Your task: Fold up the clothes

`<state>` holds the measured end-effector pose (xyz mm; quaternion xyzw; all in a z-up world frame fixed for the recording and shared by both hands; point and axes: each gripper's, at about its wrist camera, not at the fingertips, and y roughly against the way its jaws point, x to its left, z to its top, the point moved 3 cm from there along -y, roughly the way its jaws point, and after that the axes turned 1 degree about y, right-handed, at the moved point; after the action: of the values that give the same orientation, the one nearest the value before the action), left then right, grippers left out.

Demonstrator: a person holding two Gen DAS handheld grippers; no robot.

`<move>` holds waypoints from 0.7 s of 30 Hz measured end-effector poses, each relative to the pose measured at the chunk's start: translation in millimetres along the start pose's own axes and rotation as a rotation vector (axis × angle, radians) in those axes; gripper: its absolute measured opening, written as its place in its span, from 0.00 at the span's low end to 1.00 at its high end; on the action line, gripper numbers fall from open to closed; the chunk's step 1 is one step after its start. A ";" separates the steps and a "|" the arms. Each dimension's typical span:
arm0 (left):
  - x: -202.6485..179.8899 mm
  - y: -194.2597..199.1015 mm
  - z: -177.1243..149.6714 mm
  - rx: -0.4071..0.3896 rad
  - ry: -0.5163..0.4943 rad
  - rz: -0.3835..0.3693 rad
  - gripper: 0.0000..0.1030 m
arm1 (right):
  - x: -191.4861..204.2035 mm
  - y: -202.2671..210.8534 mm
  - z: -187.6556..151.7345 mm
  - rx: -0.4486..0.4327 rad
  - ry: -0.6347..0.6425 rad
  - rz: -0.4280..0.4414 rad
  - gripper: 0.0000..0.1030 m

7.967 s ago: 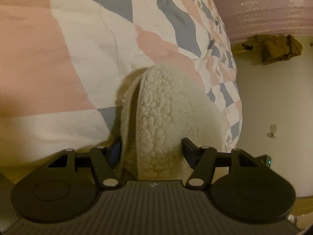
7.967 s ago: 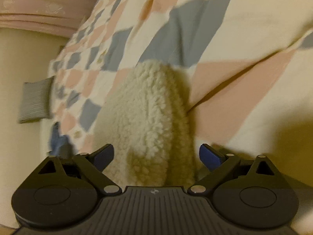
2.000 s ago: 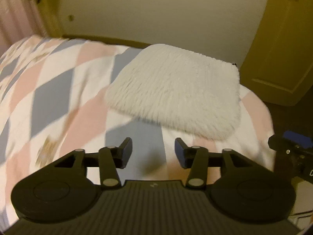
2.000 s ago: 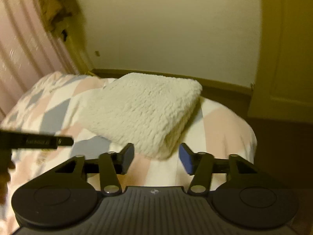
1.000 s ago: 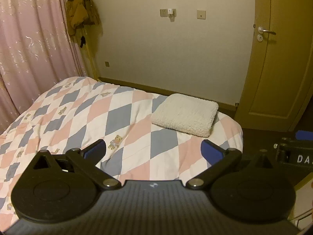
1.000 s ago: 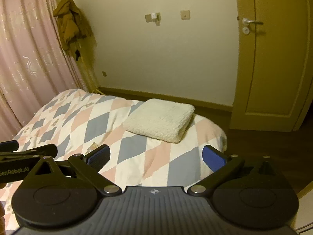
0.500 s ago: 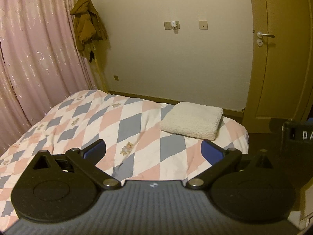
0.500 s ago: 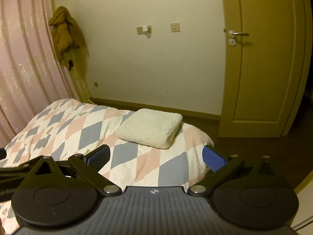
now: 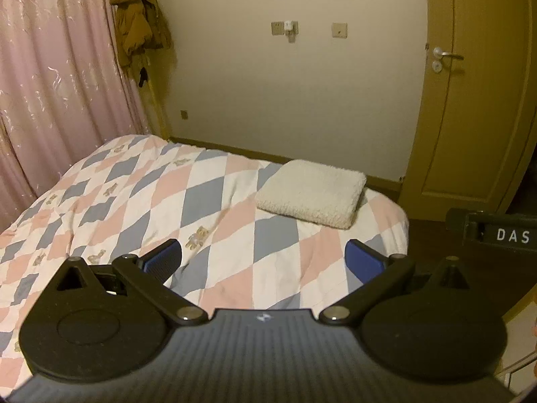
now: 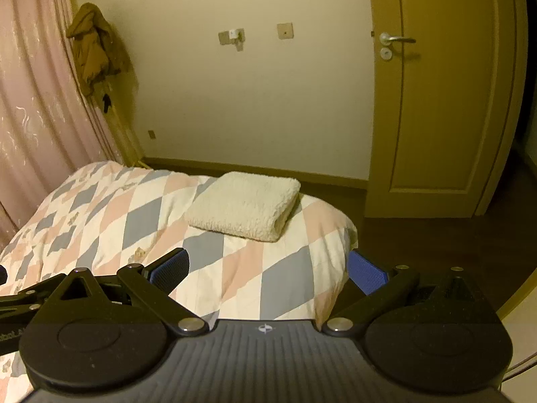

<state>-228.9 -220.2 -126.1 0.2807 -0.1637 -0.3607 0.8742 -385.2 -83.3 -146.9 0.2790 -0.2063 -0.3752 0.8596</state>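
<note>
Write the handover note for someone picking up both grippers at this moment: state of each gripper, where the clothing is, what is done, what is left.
Left gripper: jaws wide open, empty, held back from the bed.
Right gripper: jaws wide open, empty, also well short of the bed.
Fleece: folded into a neat cream block, lying flat near the bed's foot corner by the door, touching neither gripper.
Done: the fleece looks fully folded and set down.
Left: probably nothing for this piece. No other loose clothes show on the bed; a brown jacket hangs by the curtain, likely not part of the job.
</note>
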 end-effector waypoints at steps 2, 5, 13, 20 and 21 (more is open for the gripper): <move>-1.2 -9.2 0.1 0.023 0.007 0.004 0.99 | -0.9 -9.3 0.0 0.021 -0.004 0.001 1.00; -2.9 -25.1 0.7 0.060 0.014 -0.003 0.99 | -0.7 -24.7 -1.2 0.054 -0.002 0.000 1.00; -7.7 -69.1 5.1 0.139 0.024 -0.008 0.99 | 1.2 -65.7 2.4 0.132 0.023 -0.007 1.00; -9.9 -110.9 14.1 0.197 0.030 0.000 0.99 | -2.0 -102.9 10.2 0.190 0.037 -0.012 1.00; -10.4 -116.4 15.8 0.203 0.031 0.001 0.99 | -3.0 -108.6 12.5 0.197 0.036 -0.014 1.00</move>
<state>-306.5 -286.3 -185.4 0.3734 -0.1862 -0.3374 0.8438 -451.7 -146.2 -206.8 0.3702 -0.2247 -0.3539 0.8290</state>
